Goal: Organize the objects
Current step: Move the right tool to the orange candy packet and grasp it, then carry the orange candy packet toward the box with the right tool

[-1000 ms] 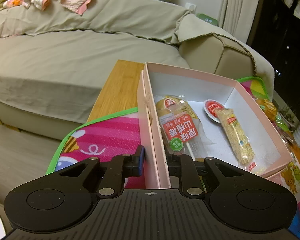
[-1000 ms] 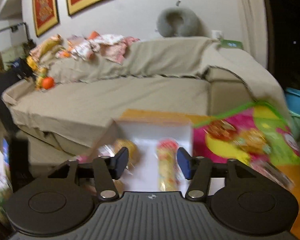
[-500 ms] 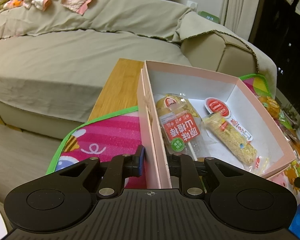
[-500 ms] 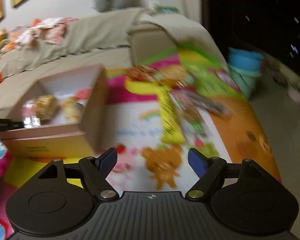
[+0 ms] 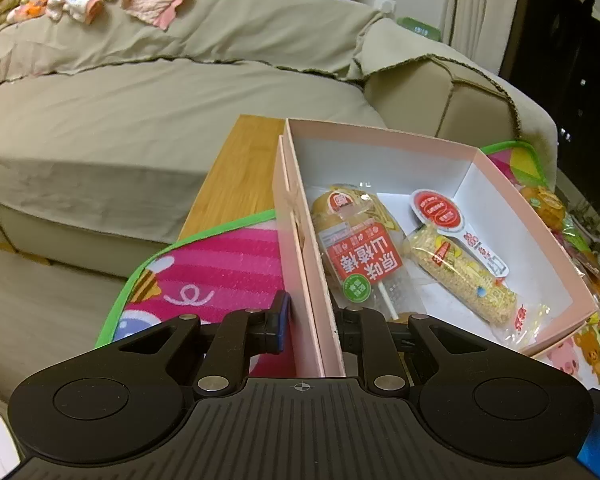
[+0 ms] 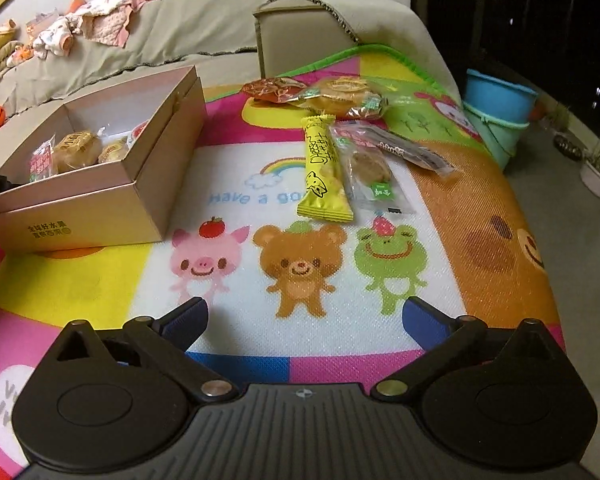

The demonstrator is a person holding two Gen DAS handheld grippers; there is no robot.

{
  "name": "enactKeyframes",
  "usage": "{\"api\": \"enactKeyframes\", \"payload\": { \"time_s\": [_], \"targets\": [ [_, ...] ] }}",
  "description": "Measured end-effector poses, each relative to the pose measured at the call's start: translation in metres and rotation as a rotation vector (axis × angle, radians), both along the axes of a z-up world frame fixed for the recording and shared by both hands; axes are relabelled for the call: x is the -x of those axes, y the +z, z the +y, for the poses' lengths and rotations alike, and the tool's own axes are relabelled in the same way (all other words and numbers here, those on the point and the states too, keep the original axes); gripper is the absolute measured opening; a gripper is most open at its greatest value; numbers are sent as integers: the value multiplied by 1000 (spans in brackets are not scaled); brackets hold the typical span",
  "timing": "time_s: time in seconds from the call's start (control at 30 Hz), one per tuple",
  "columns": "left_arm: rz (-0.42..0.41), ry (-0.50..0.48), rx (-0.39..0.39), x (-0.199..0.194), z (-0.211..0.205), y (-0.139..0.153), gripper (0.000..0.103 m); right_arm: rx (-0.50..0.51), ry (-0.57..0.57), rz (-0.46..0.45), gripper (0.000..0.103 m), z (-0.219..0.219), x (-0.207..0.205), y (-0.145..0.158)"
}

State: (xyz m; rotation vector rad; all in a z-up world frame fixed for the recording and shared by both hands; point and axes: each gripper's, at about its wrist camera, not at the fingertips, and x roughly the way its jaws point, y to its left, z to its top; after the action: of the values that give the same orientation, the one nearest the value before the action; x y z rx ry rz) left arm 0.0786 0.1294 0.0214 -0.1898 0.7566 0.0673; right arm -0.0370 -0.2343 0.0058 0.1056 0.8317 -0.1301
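The pink box [image 5: 496, 184] on the play mat [image 6: 236, 184] is gripped at its near wall by the left gripper [image 5: 311, 320], long axis running toward one o'clock. The right gripper [image 6: 305, 316] is seen opening wide with nothing between, snack packets [image 6: 324, 168] lying at twelve o'clock.

The play mat [image 6: 340, 208] is patterned in pink, yellow, white and orange blocks, green-edged, with a pink pig, brown bear and green frog. The box [image 5: 496, 184] is coloured pale pink outside, white inside. The cheese stick wrapper [image 6: 324, 172] is printed yellow.
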Motion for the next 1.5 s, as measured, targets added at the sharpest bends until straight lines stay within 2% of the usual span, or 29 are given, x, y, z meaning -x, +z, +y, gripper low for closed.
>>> {"api": "enactKeyframes", "payload": {
  "time_s": [0.13,0.23,0.3,0.37,0.43,0.5,0.63,0.77,0.83,0.97,1.07,1.1,1.2,1.3,1.4,1.5],
  "targets": [
    [5,5,-3,0,-2,-1,19,7,15,10,103,0,-1,1],
    [9,3,-9,1,-3,0,19,5,88,13,103,-4,-4,6],
    [10,4,-9,1,-3,0,19,-9,107,-70,103,-10,-7,23],
    [8,4,-9,1,-3,0,19,31,109,-156,103,-15,-19,48],
    [5,4,-5,1,-2,-1,19,44,101,-214,103,-24,-44,71],
    [3,1,-4,0,-2,-2,19,14,103,-230,103,-35,-81,86],
    [3,-8,-19,-2,-3,-3,20,-59,132,-157,103,-41,-179,86],
    [-3,-14,-11,-2,-1,-4,20,-8,109,-54,103,-28,-264,60],
    [-3,-16,-6,-2,0,-5,20,-24,94,6,103,-21,-297,41],
    [-8,-24,1,-1,3,-6,21,33,81,128,103,-12,-329,7],
    [-12,-23,15,-3,5,-7,21,-39,60,126,101,-23,-320,4],
    [-13,-22,15,-4,5,-7,21,-54,58,130,90,-27,-318,6],
    [-15,-21,19,-4,5,-7,21,-100,81,141,80,-35,-301,19],
    [-14,-19,21,-4,5,-7,21,-113,105,88,80,-37,-268,43],
    [-15,-18,22,-4,5,-7,20,-67,152,-1,80,-30,-217,73],
    [-17,-12,24,-4,4,-6,20,-39,191,-53,80,-25,-158,89]
  ]
}}
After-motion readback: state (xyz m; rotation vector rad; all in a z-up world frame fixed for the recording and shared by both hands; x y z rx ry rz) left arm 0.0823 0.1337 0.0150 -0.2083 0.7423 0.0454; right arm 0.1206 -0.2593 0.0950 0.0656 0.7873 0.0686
